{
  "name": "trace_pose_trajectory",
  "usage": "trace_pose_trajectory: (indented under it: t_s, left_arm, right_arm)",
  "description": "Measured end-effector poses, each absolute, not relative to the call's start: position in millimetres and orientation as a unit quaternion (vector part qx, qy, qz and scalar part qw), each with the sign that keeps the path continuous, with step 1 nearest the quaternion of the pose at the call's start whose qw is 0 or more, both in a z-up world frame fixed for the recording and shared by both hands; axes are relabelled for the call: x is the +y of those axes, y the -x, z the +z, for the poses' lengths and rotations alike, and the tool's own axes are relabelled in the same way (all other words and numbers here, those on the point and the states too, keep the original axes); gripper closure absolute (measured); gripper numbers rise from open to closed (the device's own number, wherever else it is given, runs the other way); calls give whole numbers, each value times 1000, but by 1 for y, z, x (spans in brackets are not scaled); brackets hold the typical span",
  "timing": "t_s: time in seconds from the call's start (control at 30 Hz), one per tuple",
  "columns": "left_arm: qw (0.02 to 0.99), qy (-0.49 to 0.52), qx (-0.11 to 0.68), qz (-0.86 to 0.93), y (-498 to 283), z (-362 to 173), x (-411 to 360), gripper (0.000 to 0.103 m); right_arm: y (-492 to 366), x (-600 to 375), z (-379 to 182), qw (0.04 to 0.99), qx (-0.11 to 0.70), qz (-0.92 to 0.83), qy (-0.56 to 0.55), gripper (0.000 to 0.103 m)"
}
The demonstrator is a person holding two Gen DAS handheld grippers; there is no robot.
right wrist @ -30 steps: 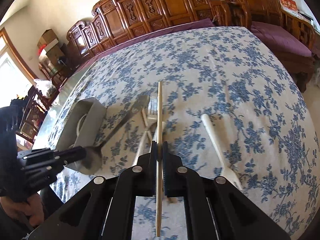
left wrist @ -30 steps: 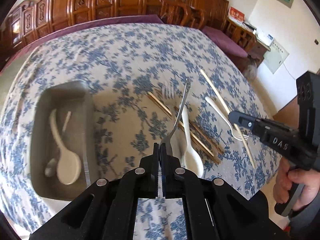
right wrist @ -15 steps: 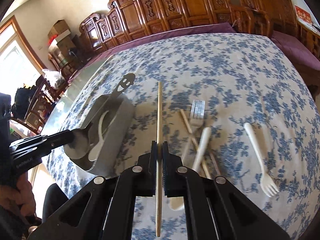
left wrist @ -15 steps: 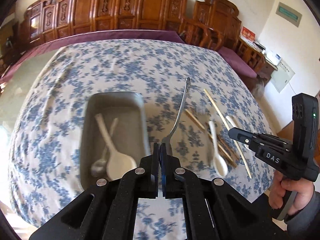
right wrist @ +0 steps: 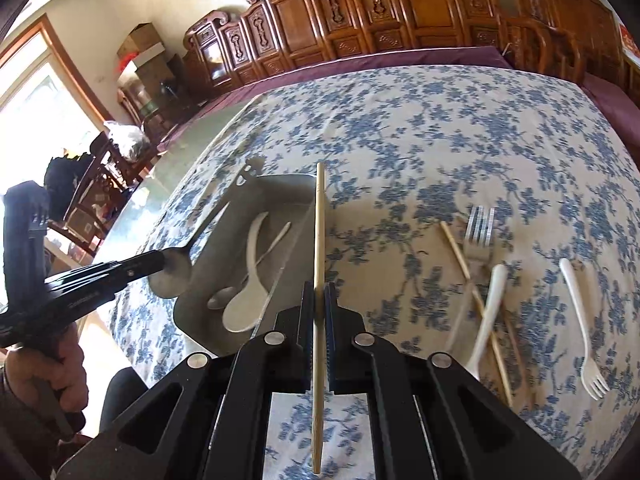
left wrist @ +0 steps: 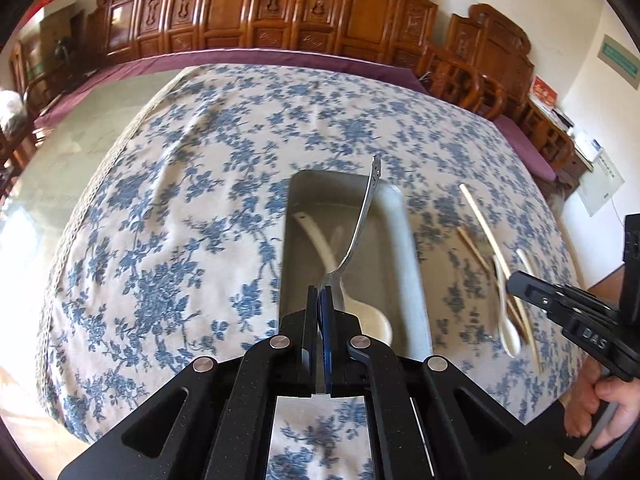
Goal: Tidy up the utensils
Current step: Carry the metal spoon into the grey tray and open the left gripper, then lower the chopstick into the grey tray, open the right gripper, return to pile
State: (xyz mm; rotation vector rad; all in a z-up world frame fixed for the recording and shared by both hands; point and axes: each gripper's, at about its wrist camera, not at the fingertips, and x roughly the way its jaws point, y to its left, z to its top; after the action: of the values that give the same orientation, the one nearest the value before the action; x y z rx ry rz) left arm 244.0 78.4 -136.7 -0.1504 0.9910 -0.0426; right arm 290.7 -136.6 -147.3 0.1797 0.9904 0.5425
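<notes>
Both tools are travelling leftward across the desk (left wrist: 168,208) compared with a second ago: the metal tray (left wrist: 404,240), formerly off to the left, is now sitting directly under the left tool (left wrist: 320,300). We are holding a steel spoon (left wrist: 362,220) clenched by its bowl in the left tool, handle pointing up and away over the tray. The right tool (right wrist: 320,300) is clamping a single wooden chopstick (right wrist: 319,240) mid-shaft, hovering just past the tray's right wall. Inside the tray we are seeing a white spoon (right wrist: 250,284) and a smaller metal spoon (right wrist: 224,300). Remaining on the cloth, right of the tray: a steel fork (right wrist: 478,232), white fork (right wrist: 580,320), another white spoon (right wrist: 490,312), more chopsticks (right wrist: 456,252).

For the drop, we are judging it best to lower the spoon handle parallel to the tray's long axis before releasing, keeping clear of the rim. The chopstick should follow separately.
</notes>
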Motion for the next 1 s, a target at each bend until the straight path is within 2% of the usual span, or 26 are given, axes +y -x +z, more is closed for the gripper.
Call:
trace_pose_trajectory:
  t_s: [1.0]
  left_arm:
    - [836, 25, 548, -23, -272, -193, 40, 102]
  right_arm:
    - [-289, -120, -152, 833, 476, 270, -80, 97]
